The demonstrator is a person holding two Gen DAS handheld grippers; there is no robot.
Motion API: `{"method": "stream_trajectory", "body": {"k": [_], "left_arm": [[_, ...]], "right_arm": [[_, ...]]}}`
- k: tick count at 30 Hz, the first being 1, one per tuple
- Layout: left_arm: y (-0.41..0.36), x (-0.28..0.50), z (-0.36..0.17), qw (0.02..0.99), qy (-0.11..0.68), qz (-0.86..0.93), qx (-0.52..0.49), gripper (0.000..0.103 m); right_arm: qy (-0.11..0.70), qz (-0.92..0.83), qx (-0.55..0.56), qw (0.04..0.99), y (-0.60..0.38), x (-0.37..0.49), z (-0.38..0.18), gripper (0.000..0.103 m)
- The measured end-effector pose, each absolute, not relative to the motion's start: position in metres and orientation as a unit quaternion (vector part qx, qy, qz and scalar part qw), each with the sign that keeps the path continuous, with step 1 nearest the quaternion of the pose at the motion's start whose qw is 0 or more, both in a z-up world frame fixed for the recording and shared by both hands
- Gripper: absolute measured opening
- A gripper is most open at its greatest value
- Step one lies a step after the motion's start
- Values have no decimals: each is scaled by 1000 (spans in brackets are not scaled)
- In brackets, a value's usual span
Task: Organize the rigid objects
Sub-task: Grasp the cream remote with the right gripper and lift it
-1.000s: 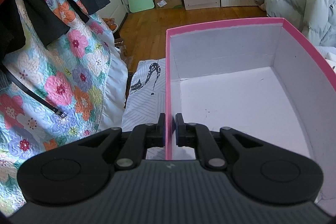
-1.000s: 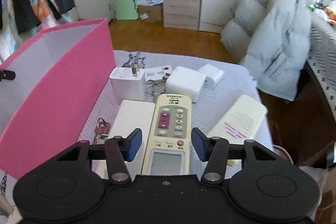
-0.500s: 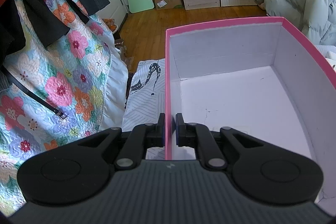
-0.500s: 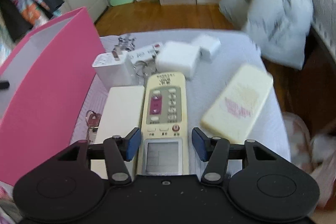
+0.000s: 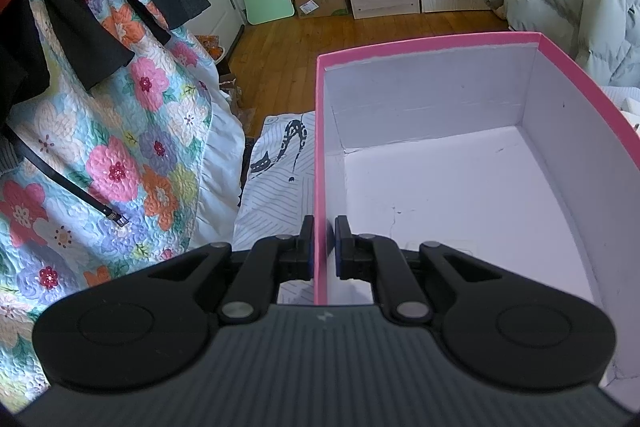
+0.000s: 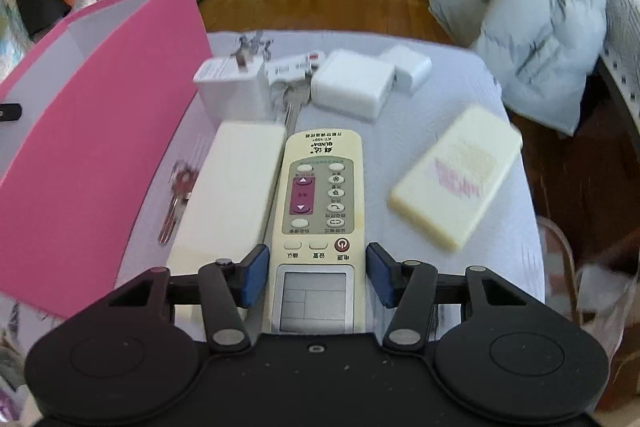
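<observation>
Remote control (image 6: 318, 223) lies on the bed between the right gripper (image 6: 316, 273)'s wide-open fingers, which have dropped closer over the last second, not touching yet. Left gripper (image 5: 323, 247) stays pinched on the empty pink box (image 5: 320, 147)'s wall, so a grab looks imminent.

The flat cream rectangular pad with pink print (image 6: 456, 183) is blurred, its lettering unreadable; pinkish metal keys (image 6: 176, 199) lie partly hidden under the long cream block (image 6: 232, 195).
</observation>
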State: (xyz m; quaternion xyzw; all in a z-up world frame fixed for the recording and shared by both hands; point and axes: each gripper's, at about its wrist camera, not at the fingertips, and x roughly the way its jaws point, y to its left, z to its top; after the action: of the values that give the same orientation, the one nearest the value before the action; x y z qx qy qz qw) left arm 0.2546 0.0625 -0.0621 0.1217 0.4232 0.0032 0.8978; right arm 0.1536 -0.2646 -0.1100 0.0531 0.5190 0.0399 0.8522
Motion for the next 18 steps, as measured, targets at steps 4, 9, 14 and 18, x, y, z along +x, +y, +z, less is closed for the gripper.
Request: {"method": "stream_trajectory", "body": {"k": [4,9,14,18], "left_arm": [[61,254,-62,898,423,2,123,7],[63,257,-62,898,424,3,116,7],[64,256,-62,898,425,-3,112,8],[67,260,-62,897,430,-5,100,8]], "right_arm": [[522,37,42,851,-261,153,-112,61],[479,39,21,877,-256,170,-122,58],[445,34,36,894,-257,154,-113,58],[395,28,56,917,-260,135,-84,58]]}}
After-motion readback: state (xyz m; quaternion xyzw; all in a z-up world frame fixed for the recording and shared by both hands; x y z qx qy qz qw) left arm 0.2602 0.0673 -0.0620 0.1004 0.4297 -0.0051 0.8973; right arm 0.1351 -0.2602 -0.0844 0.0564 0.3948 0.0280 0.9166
